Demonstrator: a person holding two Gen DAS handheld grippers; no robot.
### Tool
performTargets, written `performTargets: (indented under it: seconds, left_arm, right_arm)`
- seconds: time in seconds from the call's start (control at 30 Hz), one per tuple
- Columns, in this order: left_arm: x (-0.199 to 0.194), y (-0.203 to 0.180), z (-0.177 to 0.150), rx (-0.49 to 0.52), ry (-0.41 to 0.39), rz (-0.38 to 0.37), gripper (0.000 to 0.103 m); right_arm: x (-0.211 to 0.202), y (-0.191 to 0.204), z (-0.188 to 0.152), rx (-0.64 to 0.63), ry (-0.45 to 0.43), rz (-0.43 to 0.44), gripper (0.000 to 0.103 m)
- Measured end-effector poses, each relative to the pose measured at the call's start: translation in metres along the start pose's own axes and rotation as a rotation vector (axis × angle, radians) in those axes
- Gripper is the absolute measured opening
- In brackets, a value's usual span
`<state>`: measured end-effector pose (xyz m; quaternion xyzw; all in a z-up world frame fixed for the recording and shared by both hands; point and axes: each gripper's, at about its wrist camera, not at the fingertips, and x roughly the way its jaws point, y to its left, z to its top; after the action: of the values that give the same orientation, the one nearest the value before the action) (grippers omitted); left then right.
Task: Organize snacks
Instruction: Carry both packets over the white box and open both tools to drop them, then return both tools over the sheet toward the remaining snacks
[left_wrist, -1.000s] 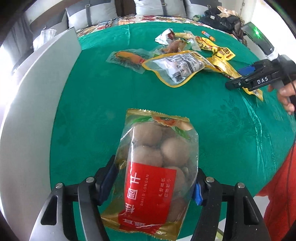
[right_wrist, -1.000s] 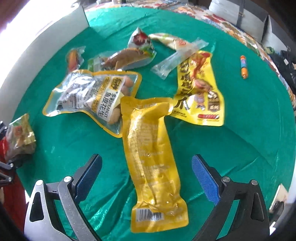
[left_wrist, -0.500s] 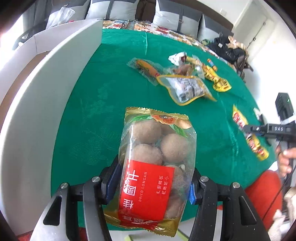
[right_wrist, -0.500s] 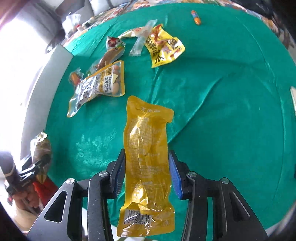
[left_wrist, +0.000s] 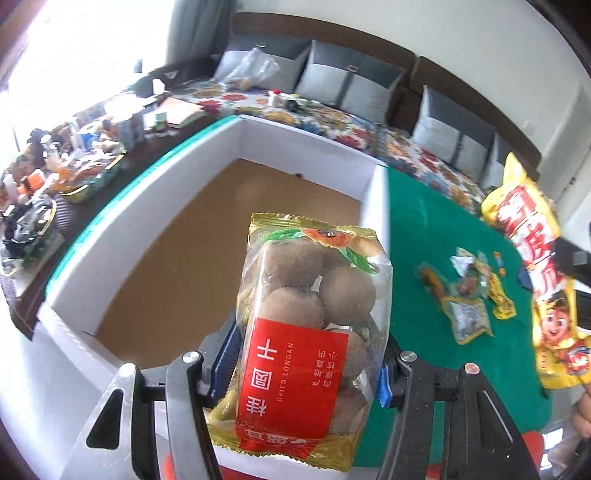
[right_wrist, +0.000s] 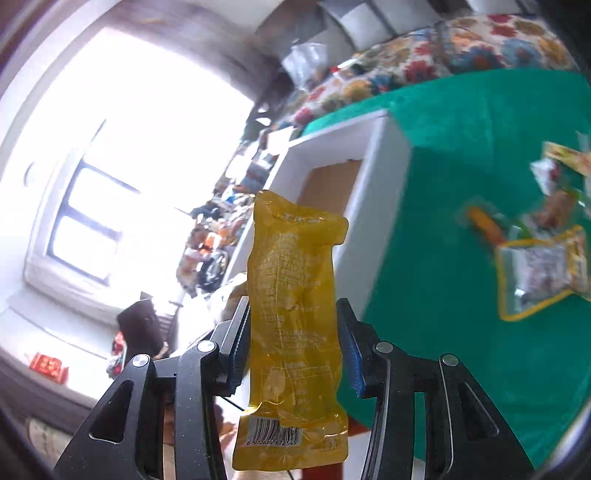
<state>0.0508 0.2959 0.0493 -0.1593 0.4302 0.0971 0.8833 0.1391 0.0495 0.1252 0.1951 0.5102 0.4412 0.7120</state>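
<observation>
My left gripper (left_wrist: 304, 363) is shut on a clear bag of dried longan (left_wrist: 310, 295) with a red label and gold edges. It holds the bag upright over a white box (left_wrist: 303, 133) with a brown floor. In the right wrist view, my right gripper (right_wrist: 294, 347) is shut on a long yellow pouch (right_wrist: 295, 266), lifted off the table near the corner of that white box (right_wrist: 373, 206). The left wrist view shows the same yellow pouch (left_wrist: 528, 243) hanging at the right edge, printed side showing.
Loose snack packets (left_wrist: 469, 317) lie on the green tablecloth (left_wrist: 417, 266) to the right of the box, also seen as snack packets (right_wrist: 539, 273) in the right wrist view. A sofa with grey cushions (left_wrist: 332, 77) stands behind. A cluttered side table (left_wrist: 55, 177) is at the left.
The right gripper shut on the yellow pouch and lifted it off the table. Both grippers rose and swung left, so the longan bag now hangs over the white box.
</observation>
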Motion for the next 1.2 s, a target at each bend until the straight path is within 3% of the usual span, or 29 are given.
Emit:
performTargets:
  seconds: [0.13,0.2,0.3,0.4,0.5,0.63,0.7,0.77,0.93,1.03,1.2]
  left_arm:
    - [0.009,0.046,0.001,-0.008,0.007,0.191,0.065]
    - [0.002,0.06,-0.005,-0.016,-0.012,0.222,0.073]
    - [-0.016,0.066,-0.015,-0.05,-0.074,0.194,0.087]
    - [-0.022,0.041,-0.016,-0.051,-0.108,0.112,0.087]
    - [-0.023,-0.013,-0.011,0.015,-0.122,-0.008,0.087]
    - [-0.018,-0.103,-0.03,0.161,-0.098,-0.172,0.099]
    - [0.0,-0.15,-0.05,0.241,-0.051,-0.235,0.101]
    - [0.029,-0.19,-0.074,0.308,0.019,-0.252,0.101]
    - [0.121,-0.238,-0.123,0.41,0.157,-0.159,0.1]
    - [0.148,-0.247,-0.131,0.455,0.154,-0.105,0.1]
    - [0.176,-0.255,-0.117,0.458,0.104,-0.055,0.101]
  right_arm:
    - [0.067,0.046,0.012,-0.076,0.038,0.011,0.063]
    - [0.073,0.052,0.01,-0.095,0.014,0.011,0.063]
    - [0.036,0.045,0.001,-0.155,-0.052,-0.014,0.064]
    - [-0.004,0.016,-0.002,-0.257,-0.156,-0.182,0.071]
    - [-0.042,-0.04,-0.019,-0.352,-0.242,-0.447,0.078]
    - [-0.081,-0.154,-0.053,-0.322,-0.203,-0.792,0.078]
    - [-0.107,-0.208,-0.079,-0.258,-0.189,-0.911,0.078]
    - [-0.132,-0.247,-0.104,-0.193,-0.197,-0.987,0.078]
    - [-0.163,-0.288,-0.142,-0.113,-0.225,-1.05,0.078]
    - [-0.163,-0.295,-0.147,-0.109,-0.225,-1.053,0.078]
    - [-0.16,-0.299,-0.136,-0.104,-0.229,-1.035,0.078]
